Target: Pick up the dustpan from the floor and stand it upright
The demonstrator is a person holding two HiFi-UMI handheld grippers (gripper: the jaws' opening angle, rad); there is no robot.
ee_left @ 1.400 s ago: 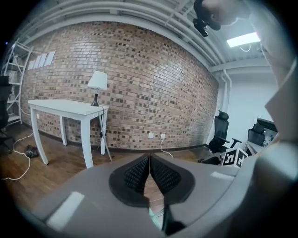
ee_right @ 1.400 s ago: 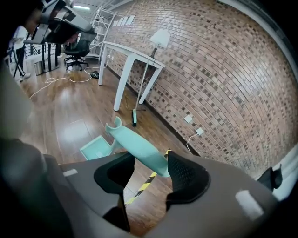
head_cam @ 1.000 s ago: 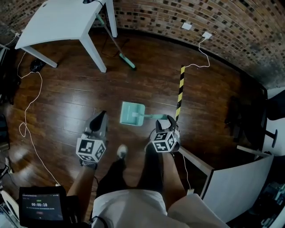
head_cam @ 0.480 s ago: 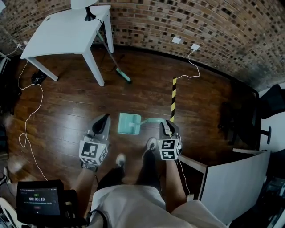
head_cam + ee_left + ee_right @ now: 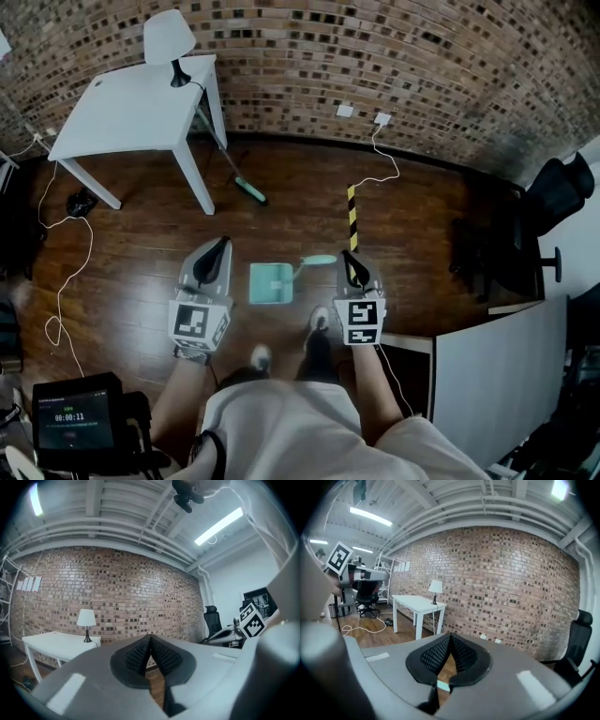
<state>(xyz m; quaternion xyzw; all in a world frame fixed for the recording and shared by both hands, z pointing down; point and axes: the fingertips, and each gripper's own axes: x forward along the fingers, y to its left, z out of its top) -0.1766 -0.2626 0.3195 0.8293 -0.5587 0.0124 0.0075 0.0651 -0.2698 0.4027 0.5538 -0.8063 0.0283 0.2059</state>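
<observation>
Dustpan [image 5: 270, 283] sits between the two tongs above the wooden floor [image 5: 141, 253]. Its handle [image 5: 317, 262] runs right into the right tongs [image 5: 352, 268], which have gone from wide open to clamped on its end. With both hands now higher, the lift seems begun, and standing it upright remains. The left tongs [image 5: 218, 249] are closed and empty.

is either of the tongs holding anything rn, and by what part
The right tongs are shut on the dustpan, gripping the far end of its handle. The left tongs are shut with nothing in them.
</observation>
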